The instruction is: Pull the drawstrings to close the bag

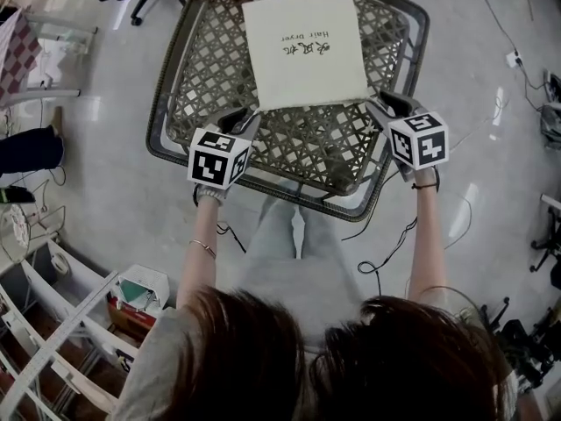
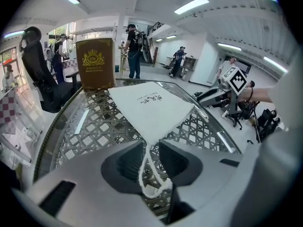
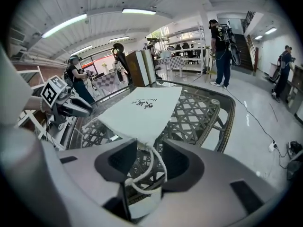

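A flat white drawstring bag with printed lettering lies on a woven lattice table. My left gripper sits at the bag's near left corner and my right gripper at its near right corner. In the left gripper view the jaws of the left gripper stand apart, and a white drawstring loop hangs loose in the gap. In the right gripper view the right gripper is likewise open, with the other cord loop slack between its fingers. The pads press on neither cord.
A brown printed box stands at the table's far edge beyond the bag. An office chair is beside the table. Several people stand in the room behind. Cables trail on the floor, and white shelving is at the lower left.
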### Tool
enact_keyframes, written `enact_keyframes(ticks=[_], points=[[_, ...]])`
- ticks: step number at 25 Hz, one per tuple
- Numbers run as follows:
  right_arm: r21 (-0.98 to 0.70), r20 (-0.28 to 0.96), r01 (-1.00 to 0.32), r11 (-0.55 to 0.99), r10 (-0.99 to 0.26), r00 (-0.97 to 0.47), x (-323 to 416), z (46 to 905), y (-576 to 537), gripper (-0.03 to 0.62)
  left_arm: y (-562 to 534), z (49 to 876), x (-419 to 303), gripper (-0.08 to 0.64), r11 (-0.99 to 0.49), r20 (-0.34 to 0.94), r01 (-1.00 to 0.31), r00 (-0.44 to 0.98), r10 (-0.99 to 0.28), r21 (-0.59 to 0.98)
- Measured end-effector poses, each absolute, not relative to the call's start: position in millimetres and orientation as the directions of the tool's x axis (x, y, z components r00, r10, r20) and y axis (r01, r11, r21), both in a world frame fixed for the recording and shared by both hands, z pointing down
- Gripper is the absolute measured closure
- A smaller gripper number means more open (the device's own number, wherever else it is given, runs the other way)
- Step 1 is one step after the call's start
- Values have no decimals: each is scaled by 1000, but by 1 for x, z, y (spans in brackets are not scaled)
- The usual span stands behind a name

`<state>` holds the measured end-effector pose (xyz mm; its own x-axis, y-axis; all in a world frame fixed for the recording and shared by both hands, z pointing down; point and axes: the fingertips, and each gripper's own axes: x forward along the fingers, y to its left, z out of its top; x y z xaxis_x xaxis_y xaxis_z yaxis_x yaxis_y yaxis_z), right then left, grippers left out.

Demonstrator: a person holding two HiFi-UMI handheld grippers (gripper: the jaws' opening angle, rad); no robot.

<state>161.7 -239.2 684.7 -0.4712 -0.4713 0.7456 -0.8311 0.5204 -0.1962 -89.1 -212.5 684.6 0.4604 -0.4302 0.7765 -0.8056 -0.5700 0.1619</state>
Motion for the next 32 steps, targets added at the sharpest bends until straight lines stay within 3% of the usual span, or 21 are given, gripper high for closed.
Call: enact_keyframes(ticks=[8,19,25,32], points=[[-143,813,-784,604,-381,-441,161,709,-236,394,-208,708,-84,411,-658,820,-738,465,-333,151],[-86,857,-746,660,-333,-393,157,724,-237,397,-211,729,-86,408,-680,853,-722,428,-298,125],[-26,882,-712,701,-320,-347,158,730,-232,483,-211,733,-86,410,-686,864,-721,407,-297,103],[-38,885,-718,695,-310,-346,156,731,-231,521,-214,734,-87,445,-694,869,-715,394,-300,84]])
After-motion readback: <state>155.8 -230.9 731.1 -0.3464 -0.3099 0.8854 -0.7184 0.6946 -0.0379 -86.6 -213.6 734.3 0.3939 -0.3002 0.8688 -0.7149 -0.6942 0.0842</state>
